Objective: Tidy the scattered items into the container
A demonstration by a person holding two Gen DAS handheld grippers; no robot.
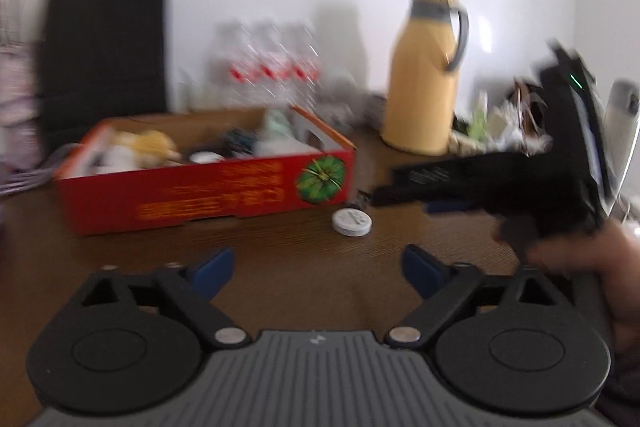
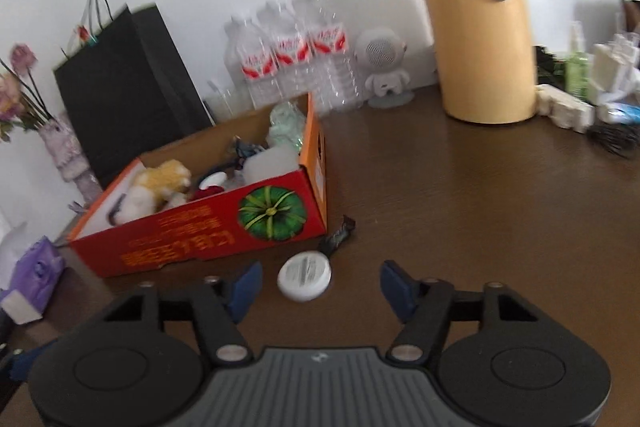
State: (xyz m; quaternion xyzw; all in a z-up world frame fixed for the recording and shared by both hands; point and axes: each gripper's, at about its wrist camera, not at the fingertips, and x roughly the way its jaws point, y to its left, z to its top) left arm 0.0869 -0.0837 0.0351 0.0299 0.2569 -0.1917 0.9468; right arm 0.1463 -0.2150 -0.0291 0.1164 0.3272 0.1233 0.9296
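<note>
Both tools stood spread and empty above the brown bench (image 2: 460, 195). Right tool (image 2: 320, 287) hung over a white round lid (image 2: 305, 275), which lay between its blue fingers (image 2: 245, 289), nearer the left one, untouched. Lid sat just off the near right corner of the red cardboard box (image 2: 208, 231). A dark wrapper (image 2: 338, 235) lay beside that same corner. Box held a plush toy (image 2: 160, 187) and other blurred items. Left tool (image 1: 318, 269) hovered short of the box, lid (image 1: 352, 222) ahead of it. Yellow jug (image 2: 480, 27) and water bottles (image 2: 292, 63) stood beyond the box by the wall.
</note>
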